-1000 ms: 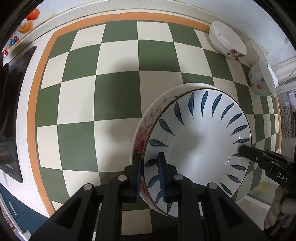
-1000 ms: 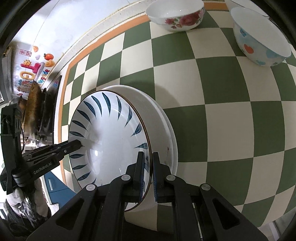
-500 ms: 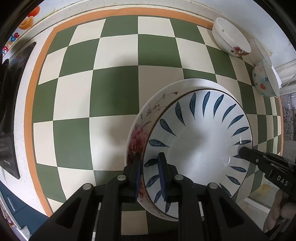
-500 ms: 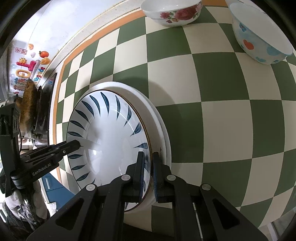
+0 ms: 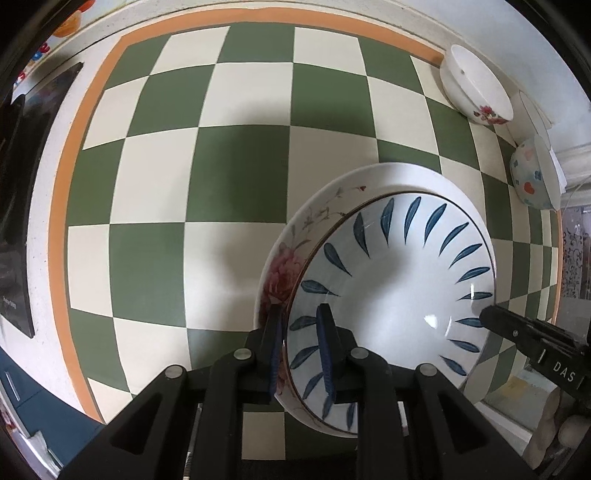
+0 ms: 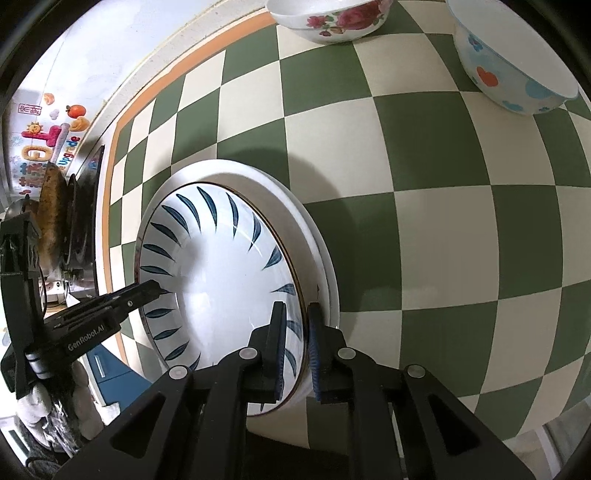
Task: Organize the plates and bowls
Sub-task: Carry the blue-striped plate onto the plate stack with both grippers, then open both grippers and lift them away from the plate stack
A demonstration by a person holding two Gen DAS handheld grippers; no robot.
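The white ceramic plate with blue leaf strokes [image 5: 399,291] sits nested inside the larger white floral-rimmed plate [image 5: 280,273], at the lower right of the left wrist view, on the green-and-cream checkered tabletop [image 5: 207,166].

The left tool [image 5: 297,347] straddles the blue-leaf plate's near rim with its jaws narrow. A slight gap seems to show at the inner pad, so whether it pinches is hard to tell. In the right wrist view, the right tool [image 6: 295,343] straddles the opposite rim at bottom centre. Its jaws are opening, with the rim between them and a thin gap beside the outer pad.

The step looks like letting go after stacking. To do it well, both tools probably should open only once the upper plate sits flat and centred. They should then lift straight away from the rim, so that neither pad drags the plate sideways.

The white rose-patterned bowl [image 6: 328,18] and the white bowl with coloured spots [image 6: 509,70] stand near each other at the top of the right wrist view, well apart from the stack.
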